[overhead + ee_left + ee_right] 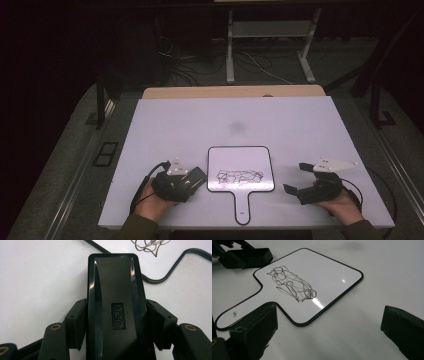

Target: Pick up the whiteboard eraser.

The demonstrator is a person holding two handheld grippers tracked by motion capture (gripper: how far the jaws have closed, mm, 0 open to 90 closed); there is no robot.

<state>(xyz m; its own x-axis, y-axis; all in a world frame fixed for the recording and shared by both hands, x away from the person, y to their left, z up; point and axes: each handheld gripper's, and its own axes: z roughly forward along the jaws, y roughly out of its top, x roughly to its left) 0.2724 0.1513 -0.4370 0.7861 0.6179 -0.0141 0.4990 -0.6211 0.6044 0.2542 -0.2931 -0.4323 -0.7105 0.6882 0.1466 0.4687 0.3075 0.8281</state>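
One black eraser [115,307] clamped in left tongs [192,178], one whiteboard [241,167], right tongs [296,177] apart.

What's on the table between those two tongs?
The small whiteboard with scribbles lies between the left tongs, shut on a black eraser, and the open right tongs, in the high view.

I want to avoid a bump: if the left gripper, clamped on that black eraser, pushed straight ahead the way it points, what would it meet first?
Probably the small whiteboard: the eraser in the left gripper points at its left edge, close by.
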